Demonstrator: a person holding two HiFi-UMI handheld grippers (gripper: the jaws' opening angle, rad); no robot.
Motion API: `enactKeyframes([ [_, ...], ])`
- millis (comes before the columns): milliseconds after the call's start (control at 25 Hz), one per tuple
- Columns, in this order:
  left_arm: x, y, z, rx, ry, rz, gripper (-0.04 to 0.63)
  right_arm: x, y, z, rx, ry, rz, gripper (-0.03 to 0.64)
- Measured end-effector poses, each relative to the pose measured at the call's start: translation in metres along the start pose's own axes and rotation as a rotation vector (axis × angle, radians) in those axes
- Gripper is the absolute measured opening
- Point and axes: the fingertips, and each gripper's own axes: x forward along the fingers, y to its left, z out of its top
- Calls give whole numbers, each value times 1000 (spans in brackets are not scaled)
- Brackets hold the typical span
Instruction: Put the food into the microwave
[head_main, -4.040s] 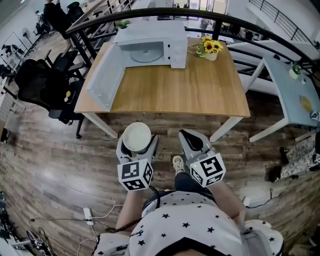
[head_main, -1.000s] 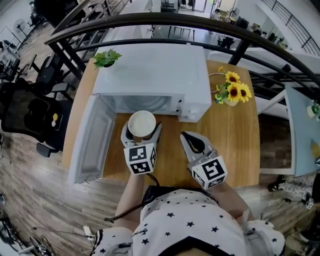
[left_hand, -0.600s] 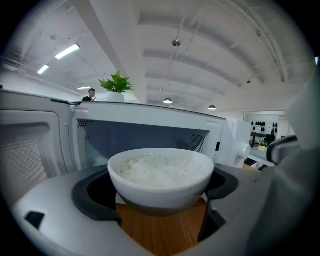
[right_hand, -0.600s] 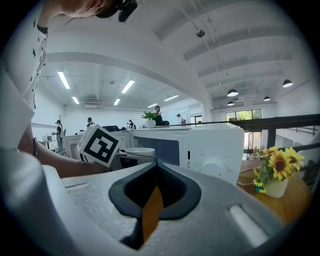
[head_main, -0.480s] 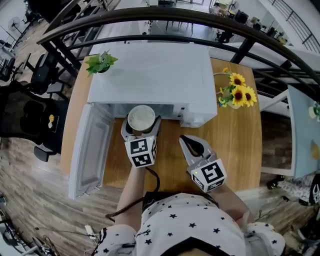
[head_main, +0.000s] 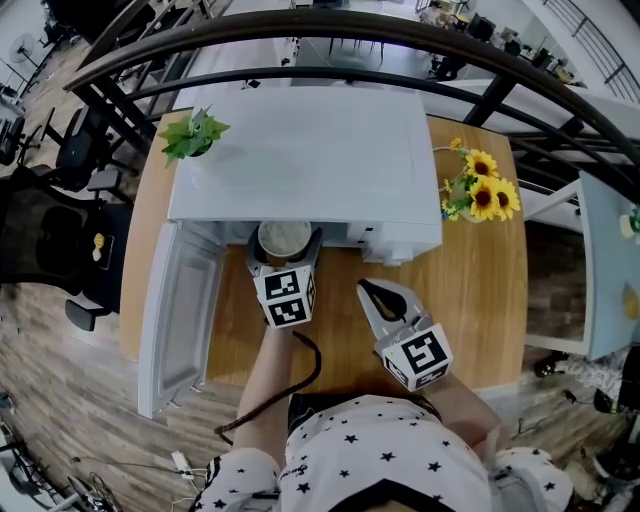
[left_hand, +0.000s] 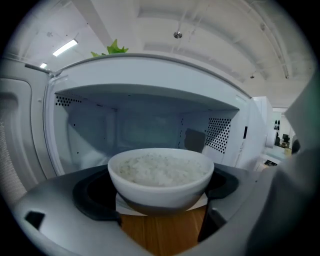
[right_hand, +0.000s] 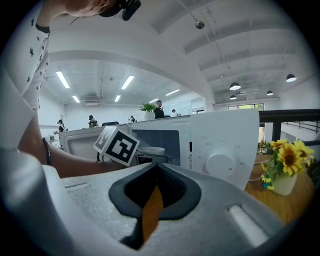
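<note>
White things on the wooden bench (head_main: 470, 290) are few: one microwave (head_main: 300, 160), one bowl (head_main: 285, 238), one small vase of sunflowers (head_main: 480, 195) at the oven's right, and one green potted plant (head_main: 195, 135) by its far left corner; two grippers are in play, one in each of the person's hands.

The microwave's door (head_main: 180, 310) hangs wide open to the left; no dish or other object shows in its cavity (left_hand: 145, 120); the bowl holds white rice (left_hand: 160, 167), heaped to just below the rim.

The left gripper (head_main: 284, 250) pinches the bowl from both sides, one jaw against each flank, so the bowl sits squarely between them, just ahead of the marker cube; it is held at the mouth of the cavity, its far rim tucked under the oven's front edge in the head view; in the left gripper view the wood of the bench shows under the bowl, with the lit cavity straight behind it; whether the bowl's base has crossed the sill I cannot tell.

The right gripper (head_main: 372, 292) hangs over the bench to the right of the bowl and apart from it, in front of the oven's control panel (right_hand: 225, 145); its jaws are pressed together but for a thin slit where the wood shows through, and nothing is between them.
</note>
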Motion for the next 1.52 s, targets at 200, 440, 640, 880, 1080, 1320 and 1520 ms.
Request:
enactKeyframes([
  [200, 16, 4, -4, 9, 21, 6, 492, 5, 0, -3, -1, 15, 11, 6],
  [440, 34, 10, -11, 27, 54, 15, 492, 7, -1, -7, 1, 24, 14, 6],
  [640, 46, 12, -20, 35, 87, 16, 492, 7, 1, -10, 4, 27, 19, 6],
  [880, 53, 14, -25, 57, 108, 22, 492, 5, 0, -12, 12, 34, 8, 6],
  [1080, 59, 15, -26, 84, 132, 32, 492, 5, 0, -10, 8, 30, 9, 5],
  [1320, 64, 17, -31, 106, 194, 35, 492, 3, 4, -7, 3, 24, 11, 5],
  [1520, 64, 17, -32, 105, 207, 28, 492, -1, 7, -3, 0, 12, 7, 6],
])
